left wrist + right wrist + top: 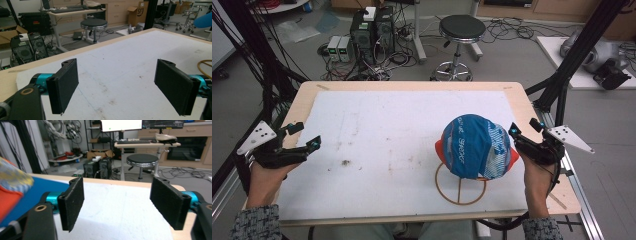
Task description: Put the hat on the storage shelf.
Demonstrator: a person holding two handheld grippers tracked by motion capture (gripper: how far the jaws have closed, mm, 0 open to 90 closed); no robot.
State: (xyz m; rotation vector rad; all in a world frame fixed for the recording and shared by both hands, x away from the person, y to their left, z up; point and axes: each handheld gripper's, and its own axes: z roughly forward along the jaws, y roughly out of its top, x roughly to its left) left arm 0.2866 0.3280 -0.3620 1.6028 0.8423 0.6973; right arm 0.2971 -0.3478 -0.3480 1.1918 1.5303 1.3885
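Observation:
A blue patterned cap (476, 146) sits over an orange rounded form (439, 148) on a brown wire ring stand (460, 190), right of the table's middle. My right gripper (524, 127) is just to the right of the cap, jaws open with nothing between them. In the right gripper view the open right gripper (117, 205) points past the cap (15, 180), which lies at the left edge. My left gripper (307, 135) rests open at the table's left edge, far from the cap. In the left gripper view the left gripper (116, 87) is open and holds nothing, with the wire ring (203, 66) at far right.
A stained white sheet (387, 130) covers the wooden table (302, 97). Beyond the far edge stand a black stool (461, 30) and computer towers (372, 30) among cables. Black frame posts (582, 45) rise at both sides.

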